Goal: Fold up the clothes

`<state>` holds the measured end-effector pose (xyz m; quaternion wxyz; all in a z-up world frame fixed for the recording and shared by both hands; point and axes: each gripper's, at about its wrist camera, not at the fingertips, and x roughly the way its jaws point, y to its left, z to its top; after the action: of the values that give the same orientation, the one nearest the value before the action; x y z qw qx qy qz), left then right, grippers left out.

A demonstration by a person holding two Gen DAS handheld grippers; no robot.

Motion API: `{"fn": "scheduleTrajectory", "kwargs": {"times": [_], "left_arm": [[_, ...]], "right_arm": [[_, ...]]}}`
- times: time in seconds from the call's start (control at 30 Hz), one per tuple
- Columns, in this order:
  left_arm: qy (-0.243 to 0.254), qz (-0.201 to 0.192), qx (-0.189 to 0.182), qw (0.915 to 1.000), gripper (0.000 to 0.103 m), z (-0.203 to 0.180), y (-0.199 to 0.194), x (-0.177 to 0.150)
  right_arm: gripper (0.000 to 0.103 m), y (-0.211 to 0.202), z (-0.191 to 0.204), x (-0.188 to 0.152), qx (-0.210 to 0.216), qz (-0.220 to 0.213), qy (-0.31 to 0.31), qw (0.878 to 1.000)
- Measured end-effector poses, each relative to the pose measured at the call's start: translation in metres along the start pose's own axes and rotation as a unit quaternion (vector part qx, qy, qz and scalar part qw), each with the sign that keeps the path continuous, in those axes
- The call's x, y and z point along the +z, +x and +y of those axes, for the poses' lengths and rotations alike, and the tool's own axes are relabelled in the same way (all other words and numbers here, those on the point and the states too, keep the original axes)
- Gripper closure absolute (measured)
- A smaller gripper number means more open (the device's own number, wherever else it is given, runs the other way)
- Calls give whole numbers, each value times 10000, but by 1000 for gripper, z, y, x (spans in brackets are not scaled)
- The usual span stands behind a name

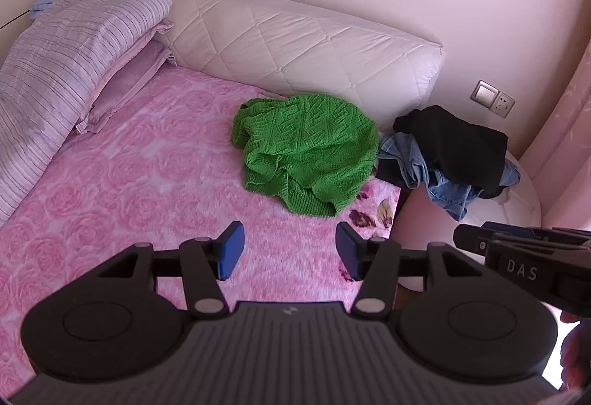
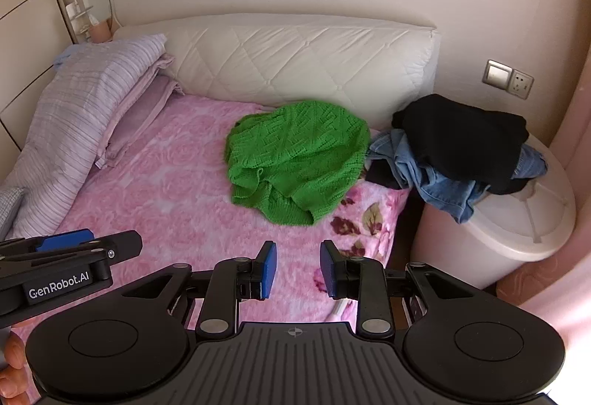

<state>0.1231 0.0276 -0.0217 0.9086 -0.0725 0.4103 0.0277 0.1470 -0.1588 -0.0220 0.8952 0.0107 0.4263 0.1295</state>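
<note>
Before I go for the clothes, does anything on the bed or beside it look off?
The green knit sweater lies crumpled on the pink blanket, unfolded. Beside the bed, jeans and a black garment are heaped on the white bin, the jeans hanging over its edge. Nothing looks damaged.

Pink rose-pattern fleece blanket [image 2: 166, 191] lies bare btwn the grippers and the crumpled green knit sweater [image 2: 295, 161], so approach from the near side is open. Left side blocked by striped lilac folded quilt [image 2: 74, 117] w/ pillows; quilted white headboard [image 2: 303, 61] walls off the back. Right of sweater, black garment [image 2: 461, 139] and blue jeans [image 2: 436, 179] pile on a round white bin [image 2: 517, 235] just beside the bed edge.
</note>
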Motion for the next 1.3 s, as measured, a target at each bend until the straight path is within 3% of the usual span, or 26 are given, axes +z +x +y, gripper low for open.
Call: {"fn": "scheduleTrajectory", "kwargs": {"times": [0.93,1.3], "left_arm": [[39,484,123,9987,52,-52,107,77],[-106,763,187,9969,52,-49,164,103]], "right_arm": [[73,87,-78,79,105,398,91,9991],[73,144,-92,111,237,671,102,9974]]}}
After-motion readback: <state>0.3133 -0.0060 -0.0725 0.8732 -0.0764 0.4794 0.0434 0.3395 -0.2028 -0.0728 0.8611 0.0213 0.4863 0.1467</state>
